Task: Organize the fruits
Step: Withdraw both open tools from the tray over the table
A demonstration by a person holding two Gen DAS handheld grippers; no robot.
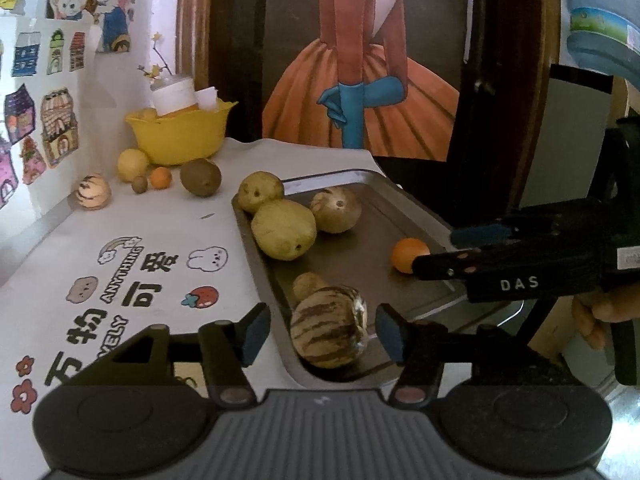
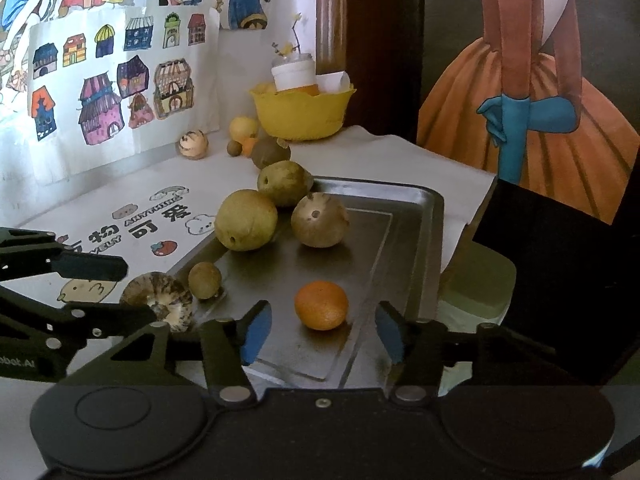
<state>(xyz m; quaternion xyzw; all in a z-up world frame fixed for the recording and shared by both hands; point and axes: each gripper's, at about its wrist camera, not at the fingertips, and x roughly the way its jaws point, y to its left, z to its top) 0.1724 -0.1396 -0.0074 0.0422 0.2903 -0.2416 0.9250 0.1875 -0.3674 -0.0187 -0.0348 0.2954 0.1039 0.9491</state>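
Both claws stand partly open and hold nothing: my left gripper [image 1: 322,332] brackets the striped melon [image 1: 328,326] at the tray's [image 2: 424,240] near corner, pads clear of it; my right gripper [image 2: 322,330] frames the small orange [image 2: 321,305], also untouched. I'd lift each straight back so no finger nudges round fruit into rolling, then fetch the fruits near the yellow bowl [image 1: 180,136].
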